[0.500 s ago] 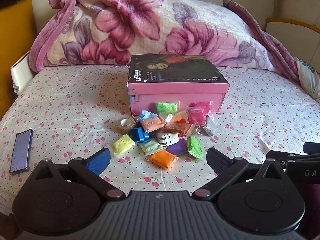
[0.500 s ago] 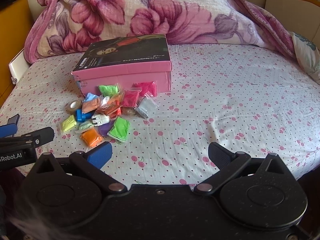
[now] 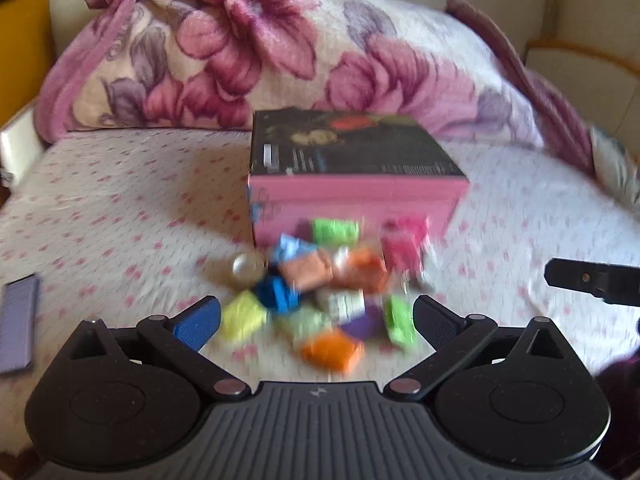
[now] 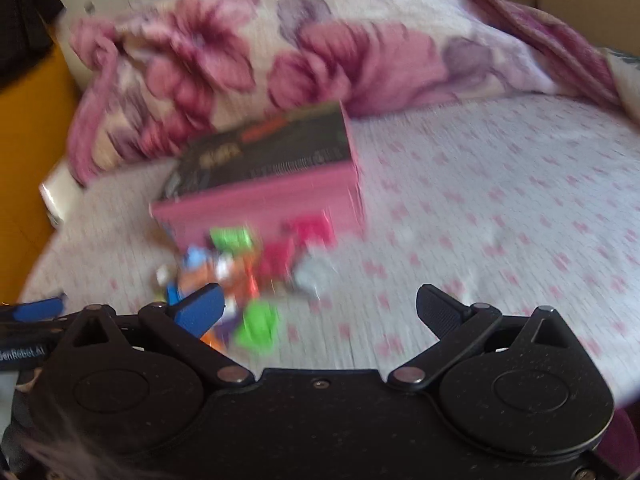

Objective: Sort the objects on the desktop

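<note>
A pile of small coloured packets [image 3: 332,300] lies on the dotted bedsheet in front of a pink box with a dark lid [image 3: 352,184]. An orange packet [image 3: 330,350], a yellow one [image 3: 242,316] and a roll of tape [image 3: 246,266] are in the pile. My left gripper [image 3: 316,316] is open and empty, just short of the pile. My right gripper [image 4: 318,310] is open and empty; the pile [image 4: 248,276] and the box [image 4: 272,184] lie ahead and left of it. Both views are blurred.
A phone [image 3: 18,322] lies at the left on the bed. A flowered blanket [image 3: 260,52] is heaped behind the box. The right gripper's side [image 3: 592,280] shows at the right edge. The bedsheet [image 4: 500,220] spreads to the right.
Both grippers have moved forward toward the pile and box, which look nearer now. The right view has tilted and swung. Both stay open.
</note>
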Motion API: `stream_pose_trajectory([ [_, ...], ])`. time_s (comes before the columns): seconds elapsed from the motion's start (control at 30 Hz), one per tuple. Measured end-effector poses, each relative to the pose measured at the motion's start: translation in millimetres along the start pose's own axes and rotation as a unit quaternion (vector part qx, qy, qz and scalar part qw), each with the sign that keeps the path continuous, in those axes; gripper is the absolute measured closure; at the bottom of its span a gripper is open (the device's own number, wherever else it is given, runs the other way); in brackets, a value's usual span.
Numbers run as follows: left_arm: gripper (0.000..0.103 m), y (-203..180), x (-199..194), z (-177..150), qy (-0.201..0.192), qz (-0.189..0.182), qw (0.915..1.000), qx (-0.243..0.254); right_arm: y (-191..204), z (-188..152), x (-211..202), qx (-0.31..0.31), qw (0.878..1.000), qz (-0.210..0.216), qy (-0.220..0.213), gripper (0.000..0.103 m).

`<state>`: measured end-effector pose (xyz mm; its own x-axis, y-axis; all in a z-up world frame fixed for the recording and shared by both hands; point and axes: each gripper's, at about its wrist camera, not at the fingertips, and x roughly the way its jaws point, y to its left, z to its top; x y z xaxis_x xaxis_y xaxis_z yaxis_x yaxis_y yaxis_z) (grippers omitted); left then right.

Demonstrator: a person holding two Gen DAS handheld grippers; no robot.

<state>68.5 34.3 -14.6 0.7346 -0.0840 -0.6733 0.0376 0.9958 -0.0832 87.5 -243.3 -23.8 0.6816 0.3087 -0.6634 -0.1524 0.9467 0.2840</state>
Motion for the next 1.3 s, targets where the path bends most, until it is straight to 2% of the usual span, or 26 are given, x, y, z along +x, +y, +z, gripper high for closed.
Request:
stream_pose_trajectory([
  [0.03,0.000,9.6,11.0,11.9,-0.011,-0.006,0.9999,-0.006,-6.3,13.9,15.5,-0.004,1.000,0.011,0.015,0.001],
  [0.1,0.000,28.9,37.8,38.4,-0.024,-0.024,0.9991,-0.028,-21.5,45.1,43.5,0.015,1.000,0.015,0.009,0.001],
  [0.17,0.000,48.5,69.4,66.7,-0.028,-0.051,0.9965,-0.060,-40.4,76.1,75.2,0.054,0.998,0.044,-0.002,0.001],
  [0.2,0.000,58.2,86.9,79.0,-0.026,-0.062,0.9947,-0.077,-50.0,91.5,91.3,0.075,0.995,0.060,-0.008,0.001],
  [0.3,0.000,79.2,141.8,102.9,-0.006,-0.110,0.9847,-0.135,-71.1,121.1,145.1,0.099,0.993,0.066,0.004,0.001],
  [0.4,0.000,89.7,188.2,112.9,0.016,-0.150,0.9741,-0.169,-87.1,133.3,192.1,0.121,0.987,0.097,0.043,0.001],
  [0.47,0.000,89.2,207.9,119.6,0.026,-0.147,0.9746,-0.166,-92.9,137.1,219.7,0.131,0.980,0.126,0.075,0.001],
  [0.53,0.000,87.0,222.3,124.7,0.041,-0.148,0.9761,-0.154,-89.3,136.3,234.9,0.116,0.978,0.140,0.101,0.001],
  [0.63,0.001,85.5,225.3,128.2,0.049,-0.151,0.9774,-0.139,-83.1,154.7,242.8,0.068,0.980,0.151,0.110,0.000],
  [0.73,0.001,83.8,216.3,134.9,0.041,-0.158,0.9786,-0.125,-49.5,158.2,224.7,-0.034,0.988,0.117,0.097,0.000],
  [0.87,0.001,78.9,204.9,144.8,0.031,-0.150,0.9825,-0.105,-23.4,164.7,204.3,-0.100,0.988,0.094,0.073,0.000],
  [0.97,0.001,78.9,200.1,148.8,0.030,-0.146,0.9838,-0.100,-25.9,169.9,199.0,-0.086,0.989,0.107,0.061,0.000],
  [1.07,0.001,75.0,193.3,152.1,0.018,-0.143,0.9863,-0.079,-37.4,179.0,196.6,-0.032,0.989,0.136,0.043,0.000],
  [1.3,0.001,62.2,176.8,174.5,-0.009,-0.141,0.9889,-0.047,-52.3,191.7,197.9,0.036,0.988,0.149,0.016,0.000],
])
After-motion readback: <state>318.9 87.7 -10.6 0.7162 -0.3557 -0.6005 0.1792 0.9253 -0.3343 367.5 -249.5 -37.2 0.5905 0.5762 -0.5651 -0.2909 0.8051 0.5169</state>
